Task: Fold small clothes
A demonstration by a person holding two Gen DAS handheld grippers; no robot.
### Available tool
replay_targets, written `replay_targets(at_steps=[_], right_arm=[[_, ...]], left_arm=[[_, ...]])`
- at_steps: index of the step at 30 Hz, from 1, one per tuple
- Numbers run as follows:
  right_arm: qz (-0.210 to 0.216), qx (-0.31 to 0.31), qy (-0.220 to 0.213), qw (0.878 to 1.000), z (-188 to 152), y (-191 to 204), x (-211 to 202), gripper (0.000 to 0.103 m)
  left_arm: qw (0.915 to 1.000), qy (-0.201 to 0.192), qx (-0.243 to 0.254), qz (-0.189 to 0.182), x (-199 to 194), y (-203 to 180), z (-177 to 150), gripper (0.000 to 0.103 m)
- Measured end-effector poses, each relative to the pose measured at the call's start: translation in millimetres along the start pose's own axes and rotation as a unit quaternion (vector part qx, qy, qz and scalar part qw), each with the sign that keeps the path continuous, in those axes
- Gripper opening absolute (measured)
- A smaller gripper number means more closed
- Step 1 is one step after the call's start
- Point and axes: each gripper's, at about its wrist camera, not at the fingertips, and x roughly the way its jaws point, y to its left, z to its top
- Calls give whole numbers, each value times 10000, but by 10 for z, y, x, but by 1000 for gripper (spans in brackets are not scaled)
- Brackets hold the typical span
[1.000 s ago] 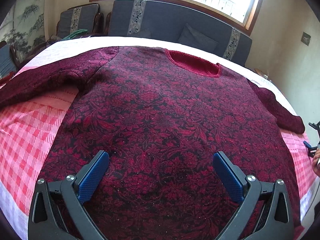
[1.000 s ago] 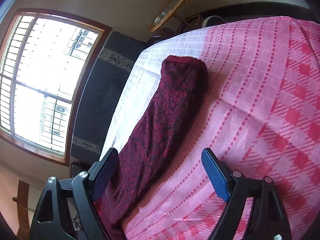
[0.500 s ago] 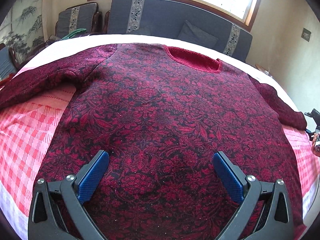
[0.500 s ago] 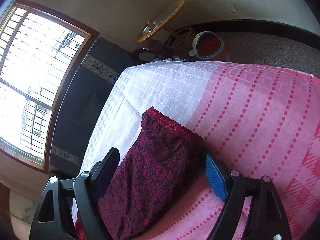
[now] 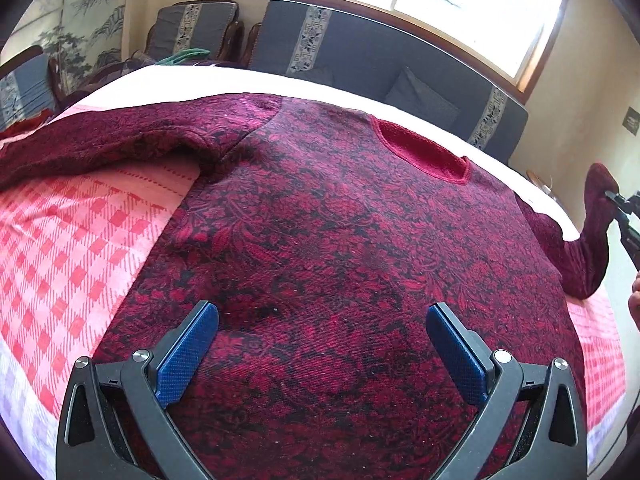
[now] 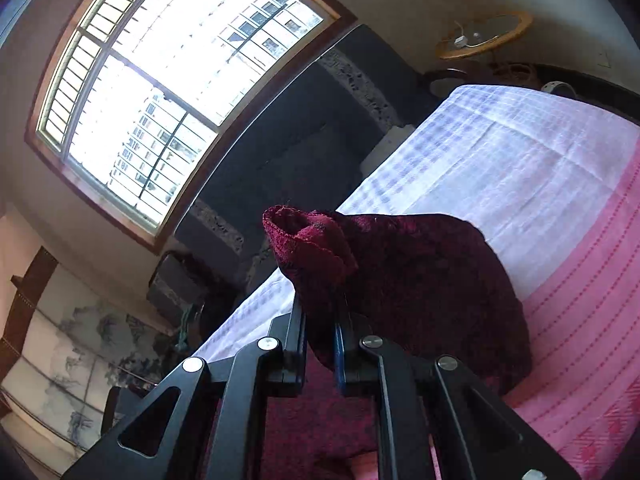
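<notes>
A dark red floral sweater [image 5: 328,248] lies flat on the pink checked bedspread [image 5: 68,248], neck [image 5: 424,152] towards the sofa. My left gripper [image 5: 322,356] is open and empty, hovering over the sweater's lower middle. My right gripper [image 6: 320,336] is shut on the right sleeve's cuff [image 6: 308,244] and holds it lifted off the bed. The raised sleeve [image 5: 596,232] and the right gripper [image 5: 624,216] also show at the right edge of the left wrist view. The left sleeve [image 5: 100,144] lies stretched out to the left.
A dark grey sofa [image 5: 380,64] stands behind the bed under a wide window [image 6: 160,92]. Cushioned chairs [image 5: 192,28] stand at the back left. A small round table [image 6: 484,36] stands by the wall past the bed's corner.
My right gripper has closed on the right sleeve's cuff and lifted it off the bed. My left gripper stayed open and drifted slightly over the sweater.
</notes>
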Motion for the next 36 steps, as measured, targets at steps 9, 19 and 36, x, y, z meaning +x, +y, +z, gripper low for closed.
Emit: replay_targets(at_steps=[9,19,36], right_arm=[[593,-369,1617,9844,-1667,1235,1536,11],[448,-821,2172,9716,-2378,1679,2055,11],[1734,-856,2408,9511,-2303,1703,1762,66]], left_arm=[[9990,-175,-406,108,-62,199,29,103],[9985,-175,-525,-13,-99,257,11,103],[9984,-180,-536,52,-139,233,-9,103]])
